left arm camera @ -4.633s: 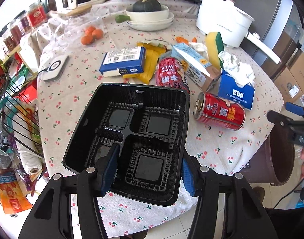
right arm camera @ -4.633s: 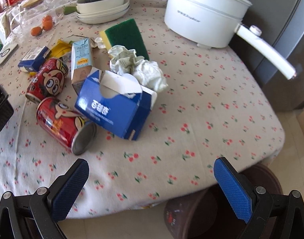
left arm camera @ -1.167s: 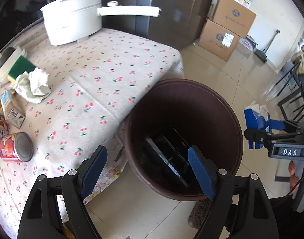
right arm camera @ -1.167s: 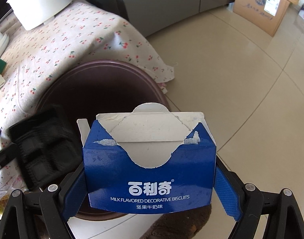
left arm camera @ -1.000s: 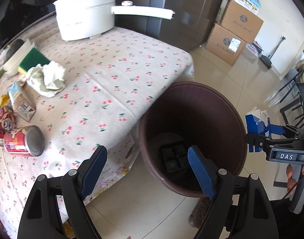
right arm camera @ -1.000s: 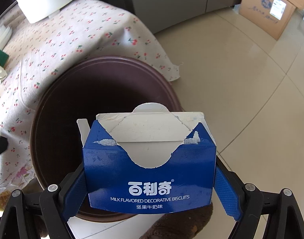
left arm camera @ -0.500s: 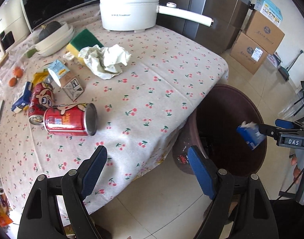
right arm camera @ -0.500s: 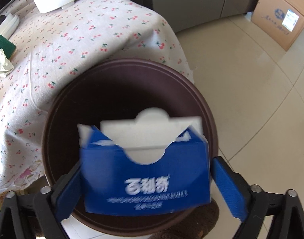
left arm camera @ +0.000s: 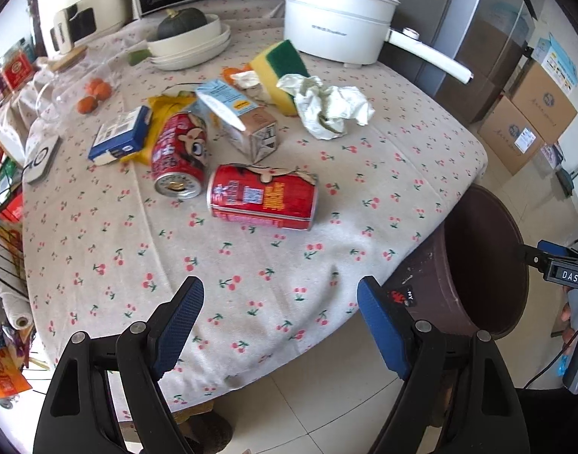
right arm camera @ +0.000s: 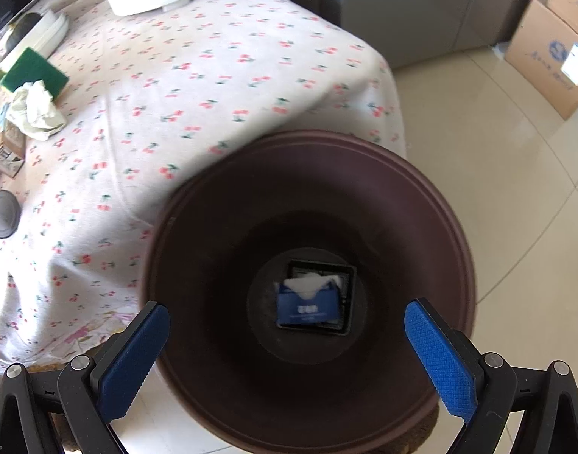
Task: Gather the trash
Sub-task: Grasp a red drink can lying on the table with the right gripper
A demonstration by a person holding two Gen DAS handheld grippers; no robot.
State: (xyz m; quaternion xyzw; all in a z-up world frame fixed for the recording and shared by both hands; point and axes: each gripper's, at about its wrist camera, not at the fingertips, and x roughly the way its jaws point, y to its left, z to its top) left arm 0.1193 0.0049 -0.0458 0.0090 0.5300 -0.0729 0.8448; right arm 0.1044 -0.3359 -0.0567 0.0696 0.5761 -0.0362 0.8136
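Right hand-held gripper (right arm camera: pixel 287 335) above blurred box (right arm camera: pixel 307 304)

Black gripper frames with silver screws, textured blue pads on the fingers (right arm camera: pixel 440 344), apparently rubber.

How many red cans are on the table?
2. One red can lies on its side near the table's middle; the other red can lies just left of it, beside the blue box. None seems hidden.

Cherry-print table (left arm camera: pixel 251 265) bears two red cans (left arm camera: pixel 262 196); carton (left arm camera: pixel 239 121); sponge (left arm camera: pixel 281 64); crumpled tissue (left arm camera: pixel 330 106); white pot (left arm camera: pixel 334 11).
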